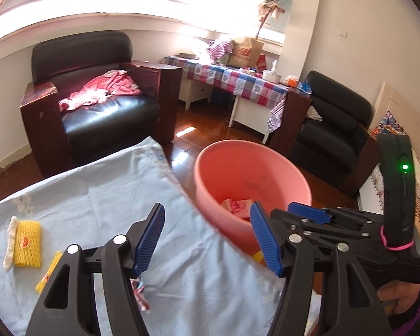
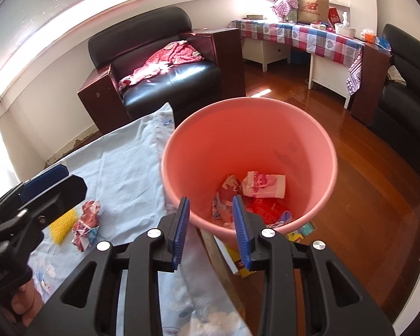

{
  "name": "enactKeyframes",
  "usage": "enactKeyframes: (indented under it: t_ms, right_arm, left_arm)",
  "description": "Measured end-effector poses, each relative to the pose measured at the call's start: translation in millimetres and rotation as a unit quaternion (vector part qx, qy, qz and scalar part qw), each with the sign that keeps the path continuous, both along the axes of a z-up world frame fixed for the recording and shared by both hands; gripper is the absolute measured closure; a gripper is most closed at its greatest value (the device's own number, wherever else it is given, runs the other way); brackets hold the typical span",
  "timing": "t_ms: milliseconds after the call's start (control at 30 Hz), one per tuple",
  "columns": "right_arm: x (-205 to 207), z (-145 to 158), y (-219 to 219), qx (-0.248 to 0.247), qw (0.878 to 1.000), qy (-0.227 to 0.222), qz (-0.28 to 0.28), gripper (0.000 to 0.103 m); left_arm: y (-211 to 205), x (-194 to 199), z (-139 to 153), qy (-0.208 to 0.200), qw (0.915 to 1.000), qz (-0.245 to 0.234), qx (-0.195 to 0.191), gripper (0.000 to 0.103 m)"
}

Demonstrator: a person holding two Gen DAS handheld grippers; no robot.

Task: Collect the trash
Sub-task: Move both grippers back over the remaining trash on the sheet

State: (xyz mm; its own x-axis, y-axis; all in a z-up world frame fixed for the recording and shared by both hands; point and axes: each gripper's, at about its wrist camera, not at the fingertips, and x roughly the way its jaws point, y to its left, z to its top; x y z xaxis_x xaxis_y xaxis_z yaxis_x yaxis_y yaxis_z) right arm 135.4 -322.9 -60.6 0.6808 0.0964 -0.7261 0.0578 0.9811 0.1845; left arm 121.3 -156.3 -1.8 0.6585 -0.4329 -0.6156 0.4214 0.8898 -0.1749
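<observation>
Both claws empty beside the pink bin [image 2: 249, 151]: left claw [image 1: 207, 238] wide, right claw [image 2: 212, 232] narrower over the rim; crumpled wrapper [image 2: 86, 224] and yellow foam net [image 1: 28, 240] remain on the cloth-covered tabletop [image 1: 98, 196], where a careless pinch could snag fabric

A light blue cloth [image 1: 103, 196] at lower left holds yellow foam nets [image 1: 28, 239] and crumpled paper [image 2: 86, 225].
</observation>
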Motion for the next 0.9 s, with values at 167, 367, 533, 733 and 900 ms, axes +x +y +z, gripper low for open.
enactKeyframes:
  t_ms: [167,367,533,733,900]
  right_arm:
    - [-6,-2,22,0.002,1.000,0.004,0.025,0.071]
    - [-15,-5,48,0.003,0.998,0.003,0.058,0.071]
    - [-16,-11,66,0.007,0.997,0.010,0.079,0.071]
    - [-16,-20,89,0.011,0.994,0.020,0.108,0.071]
    - [-18,-27,108,0.012,0.990,0.029,0.139,0.071]
  left_arm:
    - [27,-4,-8,0.013,0.9995,0.027,0.000,0.040]
    - [82,-20,-13,0.005,0.9968,0.080,0.006,0.040]
    - [131,-36,-21,0.004,0.9902,0.138,0.021,0.040]
    - [183,-44,-40,0.035,0.9805,0.192,0.020,0.040]
    - [204,-49,-50,0.040,0.9757,0.214,0.026,0.040]
